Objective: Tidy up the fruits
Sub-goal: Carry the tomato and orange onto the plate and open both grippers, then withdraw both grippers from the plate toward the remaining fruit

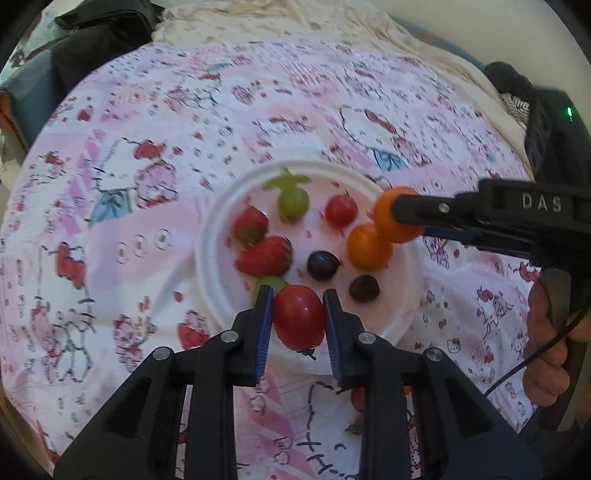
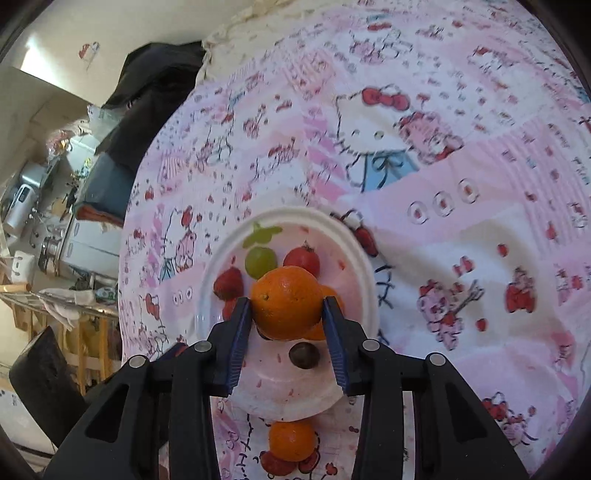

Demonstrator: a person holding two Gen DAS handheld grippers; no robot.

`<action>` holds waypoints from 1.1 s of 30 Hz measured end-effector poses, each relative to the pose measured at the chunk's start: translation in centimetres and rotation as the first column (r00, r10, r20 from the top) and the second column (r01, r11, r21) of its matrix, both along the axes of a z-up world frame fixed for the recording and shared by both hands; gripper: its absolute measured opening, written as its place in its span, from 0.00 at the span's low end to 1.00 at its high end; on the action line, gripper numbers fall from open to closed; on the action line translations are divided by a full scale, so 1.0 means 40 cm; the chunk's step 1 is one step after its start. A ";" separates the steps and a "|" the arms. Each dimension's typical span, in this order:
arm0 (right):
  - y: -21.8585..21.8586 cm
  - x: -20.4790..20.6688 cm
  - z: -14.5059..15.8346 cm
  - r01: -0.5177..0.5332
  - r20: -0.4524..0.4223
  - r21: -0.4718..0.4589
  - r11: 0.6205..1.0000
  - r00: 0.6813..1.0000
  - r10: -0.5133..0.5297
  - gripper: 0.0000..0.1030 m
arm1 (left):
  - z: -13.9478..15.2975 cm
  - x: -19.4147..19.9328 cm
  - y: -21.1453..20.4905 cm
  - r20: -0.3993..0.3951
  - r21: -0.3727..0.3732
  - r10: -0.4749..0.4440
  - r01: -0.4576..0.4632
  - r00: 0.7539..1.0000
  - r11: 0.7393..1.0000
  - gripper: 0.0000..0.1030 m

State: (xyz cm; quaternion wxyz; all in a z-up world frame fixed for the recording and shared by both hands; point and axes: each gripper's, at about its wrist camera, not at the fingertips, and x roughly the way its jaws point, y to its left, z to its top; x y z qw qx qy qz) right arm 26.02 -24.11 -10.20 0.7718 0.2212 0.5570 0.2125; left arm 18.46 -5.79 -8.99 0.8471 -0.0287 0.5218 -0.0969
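A white plate [image 1: 210, 266] lies on the Hello Kitty cloth. It holds two strawberries [image 1: 264, 254], a green grape [image 1: 293, 201], a red tomato [image 1: 340, 209], an orange [image 1: 367, 247] and two dark grapes [image 1: 323, 265]. My left gripper [image 1: 298, 317] is shut on a red cherry tomato [image 1: 298, 317] above the plate's near rim. My right gripper [image 2: 287, 314] is shut on an orange [image 2: 286, 301] above the plate [image 2: 364, 280]; it also shows in the left wrist view [image 1: 397, 216]. Another orange [image 2: 291, 441] lies on the cloth beside the plate's near rim.
The cloth [image 1: 147, 147] covers a soft surface with a cream blanket [image 1: 277, 22] behind. Dark bags [image 1: 92, 44] sit at the far left. Shelves and clutter [image 2: 44, 221] stand beyond the left edge. A red fruit [image 2: 275, 463] lies by the loose orange.
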 end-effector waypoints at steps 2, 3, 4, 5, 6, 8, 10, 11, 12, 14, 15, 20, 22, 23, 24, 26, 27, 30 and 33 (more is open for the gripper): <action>0.010 0.001 -0.006 -0.008 -0.006 -0.003 1.000 1.000 0.008 0.42 | -0.007 0.003 -0.006 -0.010 0.000 -0.004 0.004 1.000 1.000 0.23; 0.012 0.002 -0.008 -0.008 -0.009 -0.003 1.000 1.000 0.008 0.42 | -0.008 0.006 -0.005 -0.011 -0.004 -0.005 0.005 1.000 1.000 0.24; 0.013 0.002 -0.011 -0.007 -0.015 0.001 1.000 1.000 0.007 0.42 | -0.009 0.007 -0.005 -0.010 -0.010 -0.004 0.004 1.000 1.000 0.24; 0.014 0.003 -0.014 -0.003 -0.025 0.009 1.000 1.000 0.003 0.42 | -0.009 0.008 -0.005 -0.008 -0.010 0.000 0.000 1.000 1.000 0.24; 0.015 0.005 -0.017 -0.002 -0.031 0.015 1.000 1.000 0.003 0.42 | -0.010 0.009 -0.004 -0.005 -0.012 0.005 -0.005 1.000 1.000 0.24; 0.021 0.006 -0.019 -0.003 -0.030 0.004 1.000 1.000 0.003 0.42 | -0.013 0.012 -0.004 -0.009 -0.018 0.007 -0.007 1.000 1.000 0.24; 0.027 0.007 -0.021 -0.011 -0.033 0.001 1.000 0.999 0.011 0.42 | -0.018 0.013 -0.005 -0.016 -0.019 0.005 -0.005 1.000 1.000 0.24; 0.028 0.007 -0.023 -0.014 -0.038 0.003 1.000 0.999 0.014 0.43 | -0.018 0.013 -0.006 -0.016 -0.018 0.004 -0.004 1.000 1.000 0.24; 0.029 0.007 -0.023 -0.015 -0.041 0.004 1.000 0.999 0.015 0.43 | -0.019 0.014 -0.007 -0.015 -0.012 0.005 -0.005 1.000 1.000 0.24; 0.026 0.005 -0.017 -0.008 -0.032 0.013 1.000 0.999 0.008 0.50 | -0.022 0.016 -0.009 -0.020 0.000 0.007 -0.007 1.000 1.000 0.24; 0.024 0.005 -0.011 -0.001 -0.020 0.015 1.000 1.000 0.002 0.56 | -0.024 0.017 -0.009 -0.023 -0.003 0.004 -0.004 1.000 1.000 0.24; 0.018 0.004 0.008 0.008 0.002 0.031 0.999 1.000 -0.008 0.68 | -0.032 0.016 -0.014 -0.044 0.016 -0.002 0.003 0.999 1.000 0.34; 0.016 0.007 0.012 0.010 0.000 0.036 0.999 1.000 -0.010 0.69 | -0.025 0.011 -0.011 -0.030 0.023 0.002 -0.002 1.000 1.000 0.55; 0.012 0.007 0.016 0.014 0.005 0.038 0.999 1.000 -0.015 0.69 | -0.021 0.009 -0.009 -0.020 0.024 0.006 -0.006 1.000 1.000 0.64; 0.009 0.007 0.019 0.018 0.007 0.039 0.999 1.000 -0.019 0.69 | -0.015 0.007 -0.007 -0.009 0.024 0.010 -0.010 1.000 1.000 0.67; 0.001 0.009 0.023 0.028 0.008 0.044 0.999 1.000 -0.028 0.69 | -0.009 0.005 -0.002 -0.003 0.022 0.010 -0.010 1.000 1.000 0.68; -0.002 0.009 0.025 0.031 0.008 0.046 0.998 0.999 -0.031 0.69 | -0.007 0.005 0.000 -0.004 0.020 0.011 -0.010 1.000 1.000 0.68; -0.007 0.010 0.032 0.031 0.015 0.043 0.999 0.999 -0.032 0.69 | -0.004 0.006 0.009 -0.005 0.019 0.022 -0.022 1.000 1.000 0.68; -0.012 0.006 0.040 0.034 0.025 0.036 0.999 0.999 -0.035 0.69 | -0.003 0.002 0.014 -0.010 0.019 0.032 -0.031 0.999 0.999 0.68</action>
